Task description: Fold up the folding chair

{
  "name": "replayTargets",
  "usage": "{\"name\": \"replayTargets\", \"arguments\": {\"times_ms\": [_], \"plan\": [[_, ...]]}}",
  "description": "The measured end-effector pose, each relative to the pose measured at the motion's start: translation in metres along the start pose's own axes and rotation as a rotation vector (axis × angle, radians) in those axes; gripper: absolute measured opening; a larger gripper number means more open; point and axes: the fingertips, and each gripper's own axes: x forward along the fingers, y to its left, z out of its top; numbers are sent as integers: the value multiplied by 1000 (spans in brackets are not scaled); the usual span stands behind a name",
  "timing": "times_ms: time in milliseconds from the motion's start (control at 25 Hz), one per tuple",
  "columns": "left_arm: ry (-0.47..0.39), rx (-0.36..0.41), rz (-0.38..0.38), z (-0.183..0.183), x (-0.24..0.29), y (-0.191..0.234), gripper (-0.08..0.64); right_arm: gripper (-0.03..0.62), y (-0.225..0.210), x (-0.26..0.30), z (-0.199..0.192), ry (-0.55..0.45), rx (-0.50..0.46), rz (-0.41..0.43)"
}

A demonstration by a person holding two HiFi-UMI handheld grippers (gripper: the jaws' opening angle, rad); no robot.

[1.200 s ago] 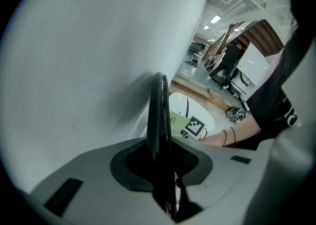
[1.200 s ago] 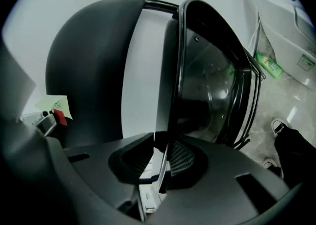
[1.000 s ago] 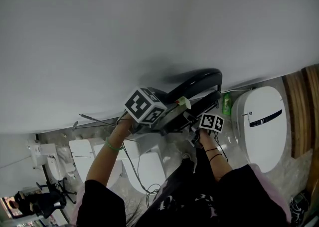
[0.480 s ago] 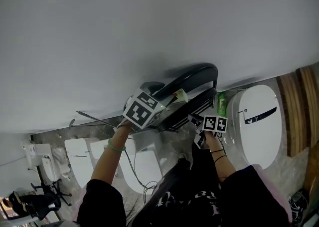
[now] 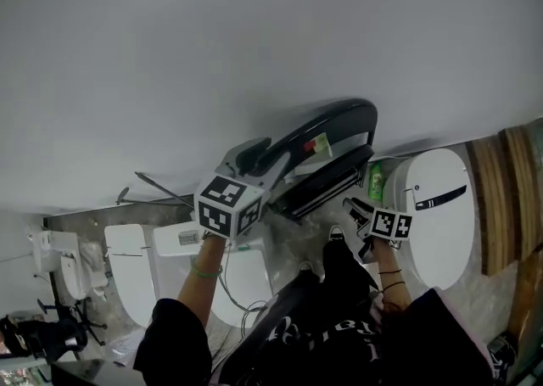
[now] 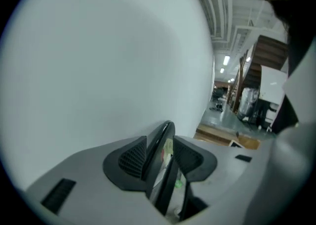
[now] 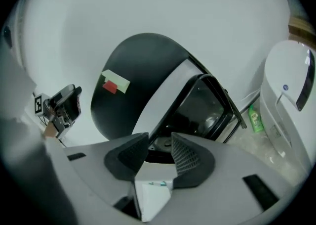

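Note:
The black folding chair (image 5: 333,125) leans folded flat against the white wall, a red and green label on its backrest (image 7: 138,80). My left gripper (image 5: 253,153) is at the chair's left end. Its jaws have just been opening, and the chair's thin edge (image 6: 168,129) shows in the gap between the pads of my left gripper (image 6: 160,146) without being pressed. My right gripper (image 5: 355,206) hangs below the chair's lower right, a little away from it. The jaws of my right gripper (image 7: 158,140) have also just been opening, and nothing is between them.
A large white toilet (image 5: 441,215) stands right of the chair with a green bottle (image 5: 376,179) beside it. More white toilets (image 5: 246,278) line the floor at lower left. Wooden boards (image 5: 509,198) are at the far right. A thin metal rod (image 5: 157,189) leans left of the chair.
Both grippers have let go of the chair and drawn back. The left one swung down and left; the right one moved right. The chair stays folded against the wall.

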Motion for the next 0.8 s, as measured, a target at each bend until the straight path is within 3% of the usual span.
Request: {"name": "replayTargets", "arguments": {"times_ms": [160,320,600,800], "plan": [[-53,-163,-17,-38,-35,-20,148,140,45,-12,-2,-39,-81,17],[-99,-280,14,-76,-69,-26,87,127,97,-15,-15,-83,-87,81],[-96,-359,30,-149,-120,-39,7,58,157,-23,-73,-127,-110,112],[-94,-449,-13,-195,-151,-47,3,21,176,-34,-120,-103,-138,81]]}}
